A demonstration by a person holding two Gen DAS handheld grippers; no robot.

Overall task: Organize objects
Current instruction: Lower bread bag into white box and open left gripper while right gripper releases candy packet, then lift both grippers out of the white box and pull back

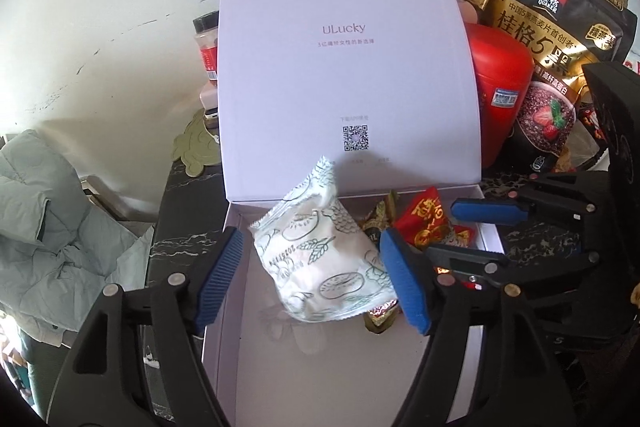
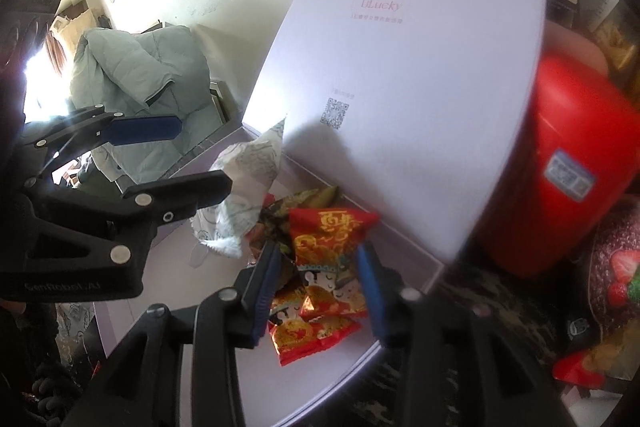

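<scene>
An open white ULucky box (image 1: 328,367) lies on the dark marble counter with its lid (image 1: 348,67) upright. My left gripper (image 1: 312,275) is open above the box; a white snack packet (image 1: 324,251) with line drawings sits tilted between its blue pads, touching the right pad. It looks loose, over the box floor. My right gripper (image 2: 320,287) is open over the box's right end, its pads either side of a red and gold snack packet (image 2: 326,239). More red packets (image 2: 312,331) and a dark gold one (image 2: 308,199) lie in the box.
A red canister (image 1: 504,87), a black Quaker oats bag (image 1: 548,39) and jars stand right of the box. A bottle (image 1: 206,47) stands behind the lid on the left. A pale green jacket (image 1: 44,227) lies beyond the counter's left edge.
</scene>
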